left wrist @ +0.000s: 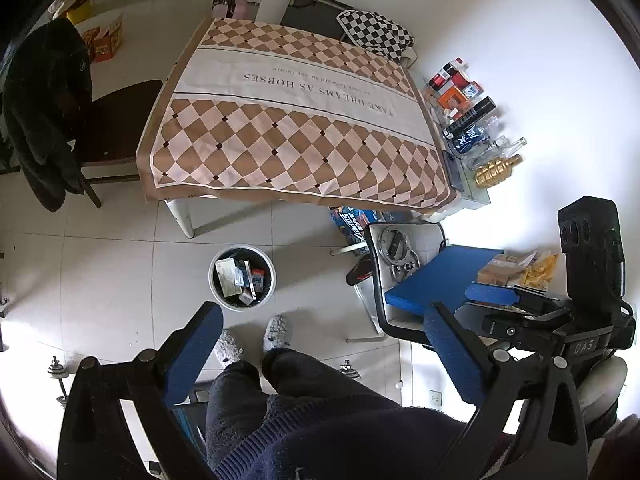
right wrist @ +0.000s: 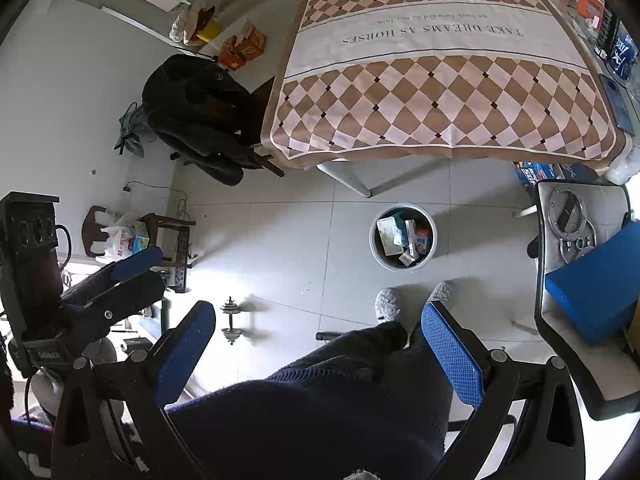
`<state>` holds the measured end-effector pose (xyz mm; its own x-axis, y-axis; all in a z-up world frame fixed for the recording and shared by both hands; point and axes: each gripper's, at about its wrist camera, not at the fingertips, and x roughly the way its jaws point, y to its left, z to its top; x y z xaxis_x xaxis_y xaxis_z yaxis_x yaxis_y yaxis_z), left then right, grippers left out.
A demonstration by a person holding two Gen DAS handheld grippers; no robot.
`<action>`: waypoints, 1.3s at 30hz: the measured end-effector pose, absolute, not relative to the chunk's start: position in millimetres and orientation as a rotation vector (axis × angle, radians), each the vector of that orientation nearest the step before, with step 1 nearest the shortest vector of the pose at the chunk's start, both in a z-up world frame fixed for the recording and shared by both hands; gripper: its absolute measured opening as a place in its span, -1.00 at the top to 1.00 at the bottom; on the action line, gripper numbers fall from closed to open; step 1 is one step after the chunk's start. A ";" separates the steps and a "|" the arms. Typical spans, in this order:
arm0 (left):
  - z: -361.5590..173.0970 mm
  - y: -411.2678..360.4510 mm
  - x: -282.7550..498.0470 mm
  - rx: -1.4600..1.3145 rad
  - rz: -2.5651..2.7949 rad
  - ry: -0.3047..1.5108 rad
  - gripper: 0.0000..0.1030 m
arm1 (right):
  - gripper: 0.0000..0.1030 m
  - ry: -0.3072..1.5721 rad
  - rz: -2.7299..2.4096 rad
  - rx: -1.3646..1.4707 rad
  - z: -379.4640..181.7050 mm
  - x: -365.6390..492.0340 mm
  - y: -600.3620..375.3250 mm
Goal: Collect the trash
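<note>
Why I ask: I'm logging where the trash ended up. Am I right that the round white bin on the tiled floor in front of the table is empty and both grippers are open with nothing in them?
Not quite. The bin is not empty: the right wrist view shows boxes and paper packaging inside it. The rest holds: it stands on the tiled floor in front of the table, and the left gripper and right gripper are open and hold nothing.

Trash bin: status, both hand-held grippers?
Left hand-held gripper open, empty. Right hand-held gripper open, empty. Trash bin on floor, holding rubbish. Path unobstructed.

Round white bin [left wrist: 242, 278] on floor, holding trash [left wrist: 240, 276]
</note>
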<state>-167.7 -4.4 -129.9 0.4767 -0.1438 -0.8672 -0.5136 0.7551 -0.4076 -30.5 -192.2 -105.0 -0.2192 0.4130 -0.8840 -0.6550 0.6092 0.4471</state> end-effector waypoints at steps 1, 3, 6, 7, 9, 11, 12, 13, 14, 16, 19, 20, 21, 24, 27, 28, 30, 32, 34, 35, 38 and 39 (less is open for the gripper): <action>-129.6 -5.3 -167.6 -0.714 0.250 1.071 -1.00 | -1.00 1.498 0.996 -0.212 -104.6 -30.1 -192.6; -128.8 -6.4 -167.3 -0.711 0.252 1.069 -1.00 | -1.00 1.498 1.001 -0.215 -103.1 -30.2 -192.3; -127.7 -8.1 -167.0 -0.712 0.253 1.066 -1.00 | -1.00 1.498 1.008 -0.217 -101.3 -30.7 -191.9; -127.5 -8.3 -167.0 -0.712 0.254 1.065 -1.00 | -1.00 1.499 1.009 -0.217 -101.3 -30.8 -191.3; -127.9 -7.7 -167.0 -0.711 0.249 1.068 -1.00 | -1.00 1.504 1.012 -0.212 -100.7 -31.7 -191.6; -126.9 -9.5 -165.5 -0.712 0.251 1.066 -1.00 | -1.00 1.503 1.011 -0.216 -100.8 -31.5 -189.7; -127.3 -9.6 -165.9 -0.714 0.249 1.067 -1.00 | -1.00 1.505 1.012 -0.214 -100.7 -31.8 -190.1; -126.6 -10.1 -165.1 -0.714 0.250 1.066 -1.00 | -1.00 1.504 1.012 -0.217 -100.5 -31.8 -188.8; -126.2 -10.3 -164.5 -0.714 0.249 1.064 -1.00 | -1.00 1.504 1.009 -0.211 -101.3 -30.0 -188.1; -126.7 -10.4 -164.1 -0.716 0.245 1.065 -1.00 | -1.00 1.507 1.009 -0.210 -102.3 -27.8 -188.5; -125.3 -11.7 -162.1 -0.714 0.237 1.063 -1.00 | -1.00 1.508 1.004 -0.211 -101.9 -26.5 -191.6; -124.2 -12.0 -161.2 -0.712 0.233 1.062 -1.00 | -1.00 1.508 1.003 -0.213 -101.5 -26.7 -192.7; -123.6 -12.4 -160.0 -0.711 0.227 1.062 -1.00 | -1.00 1.506 1.000 -0.214 -100.8 -27.1 -193.8; -124.3 -11.4 -159.2 -0.712 0.220 1.062 -1.00 | -1.00 1.503 0.992 -0.215 -99.7 -26.4 -195.3; -124.3 -11.7 -158.5 -0.712 0.220 1.060 -1.00 | -1.00 1.496 0.984 -0.223 -98.4 -25.9 -196.3; -124.2 -12.2 -157.8 -0.713 0.220 1.060 -1.00 | -1.00 1.491 0.982 -0.230 -97.7 -25.9 -196.6; -124.9 -11.8 -158.2 -0.711 0.218 1.061 -1.00 | -1.00 1.491 0.981 -0.233 -96.5 -26.5 -197.5; -124.8 -13.0 -157.6 -0.711 0.222 1.060 -1.00 | -1.00 1.482 0.981 -0.241 -94.7 -27.5 -198.1; -124.7 -13.8 -157.1 -0.714 0.222 1.058 -1.00 | -1.00 1.481 0.979 -0.237 -93.3 -27.2 -200.0; -124.4 -14.1 -156.4 -0.713 0.224 1.057 -1.00 | -1.00 1.478 0.974 -0.237 -92.8 -26.2 -200.9; -124.5 -14.8 -155.2 -0.714 0.226 1.056 -1.00 | -1.00 1.474 0.964 -0.233 -91.6 -23.4 -202.9; -124.5 -14.6 -155.3 -0.713 0.224 1.057 -1.00 | -1.00 1.473 0.961 -0.233 -91.6 -22.6 -203.3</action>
